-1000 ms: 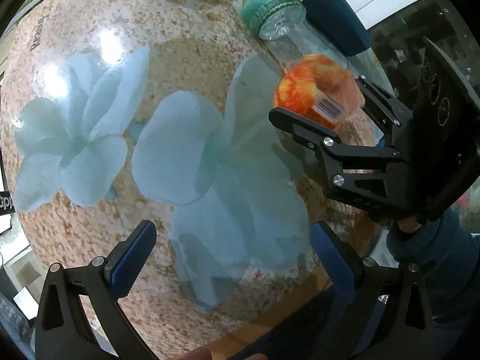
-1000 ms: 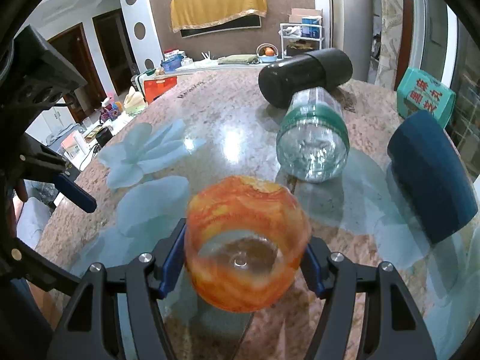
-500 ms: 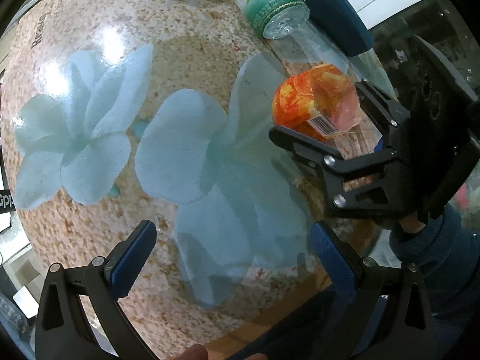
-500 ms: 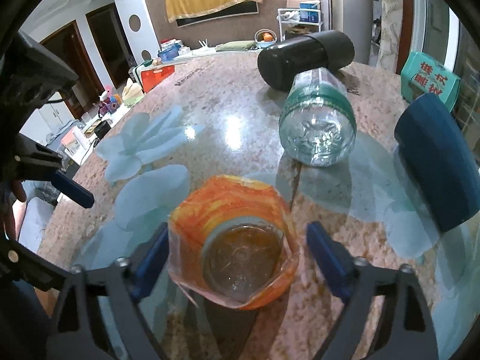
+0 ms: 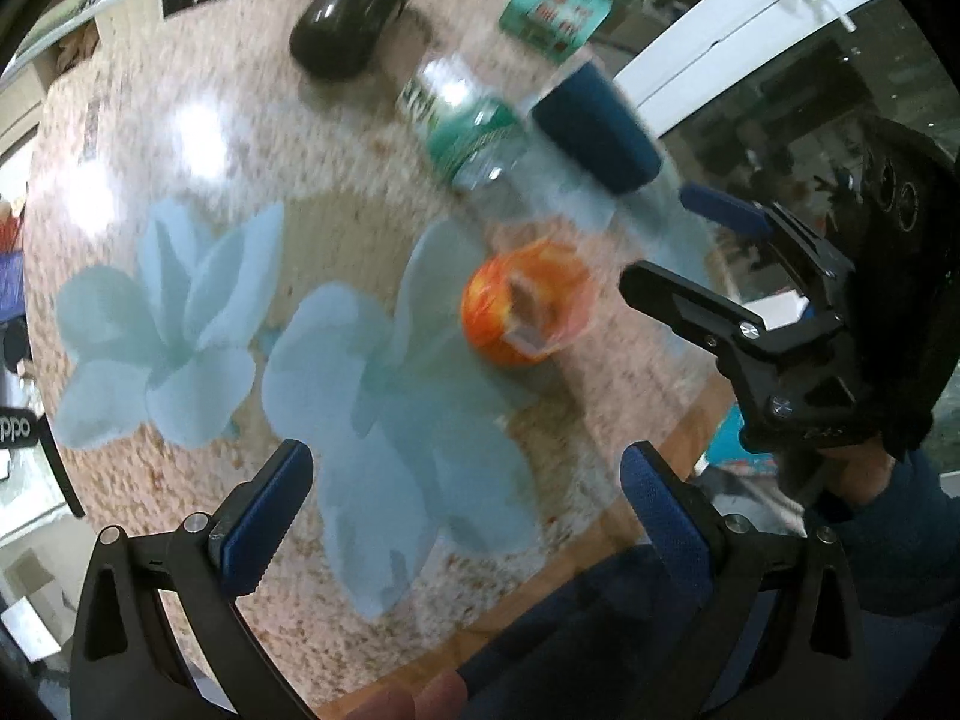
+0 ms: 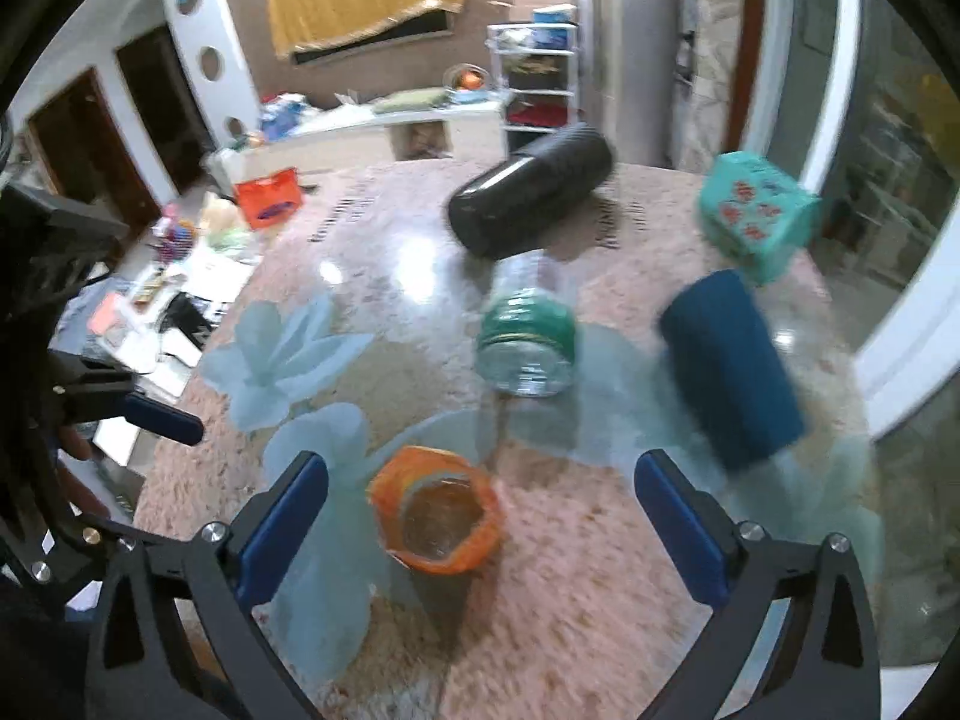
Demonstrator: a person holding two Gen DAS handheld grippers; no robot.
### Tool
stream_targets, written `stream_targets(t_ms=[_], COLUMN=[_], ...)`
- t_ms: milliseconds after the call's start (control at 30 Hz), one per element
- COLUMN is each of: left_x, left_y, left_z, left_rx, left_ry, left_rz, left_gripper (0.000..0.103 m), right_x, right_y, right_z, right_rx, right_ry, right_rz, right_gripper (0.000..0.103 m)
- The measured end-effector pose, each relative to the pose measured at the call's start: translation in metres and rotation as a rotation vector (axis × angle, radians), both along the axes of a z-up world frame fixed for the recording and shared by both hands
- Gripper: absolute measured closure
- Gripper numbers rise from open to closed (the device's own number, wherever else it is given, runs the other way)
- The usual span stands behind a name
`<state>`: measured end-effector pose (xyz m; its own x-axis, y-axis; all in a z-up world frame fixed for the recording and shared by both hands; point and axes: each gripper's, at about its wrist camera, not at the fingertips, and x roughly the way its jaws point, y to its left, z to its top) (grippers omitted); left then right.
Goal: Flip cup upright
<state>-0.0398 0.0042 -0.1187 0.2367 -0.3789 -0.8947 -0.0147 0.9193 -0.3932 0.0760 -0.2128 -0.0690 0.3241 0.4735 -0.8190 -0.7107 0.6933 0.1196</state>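
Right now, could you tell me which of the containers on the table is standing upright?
The orange cup, between the open right gripper fingers; the black flask, clear bottle and blue cup lie on their sides.

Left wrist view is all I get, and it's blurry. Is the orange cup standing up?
Observer: Yes. The right wrist view looks down into the orange cup. Its open mouth faces up, and the clear bottom shows inside.
Operator: Is the right gripper holding it?
Observer: No. The right gripper is open. There is table showing between each blue pad and the cup.
Operator: What's past the table?
Observer: A yellow cloth hanging on the far wall.
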Motion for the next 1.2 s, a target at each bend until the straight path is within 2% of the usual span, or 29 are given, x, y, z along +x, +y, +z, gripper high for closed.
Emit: stream_targets(t_ms=[67, 233, 400, 667, 800, 1200], left_x=[0.004, 0.015, 0.022, 0.029, 0.033, 0.038], left_y=[-0.003, -0.018, -0.027, -0.052, -0.066, -0.098], left_z=[0.009, 0.029, 0.042, 0.062, 0.065, 0.059], left_rx=[0.009, 0.034, 0.058, 0.149, 0.178, 0.249], left_ry=[-0.023, -0.073, -0.077, -0.102, -0.109, -0.124], left_rz=[0.003, -0.006, 0.02, 0.046, 0.045, 0.07], left_gripper=[0.0, 0.0, 0.0, 0.0, 0.0, 0.0], right_x=[0.001, 0.005, 0.008, 0.007, 0.007, 0.013], right_y=[-0.005, -0.019, -0.034, -0.054, -0.065, -0.085], right_z=[0.011, 0.032, 0.043, 0.047, 0.048, 0.041], right_rx=[-0.048, -0.097, -0.133, -0.117, -0.111, -0.063], right_ry=[0.001, 0.042, 0.095, 0.167, 0.171, 0.197], right_rz=[-0.045, -0.132, -0.169, -0.162, -0.156, -0.119], right_gripper=[0.0, 0.0, 0.0, 0.0, 0.0, 0.0])
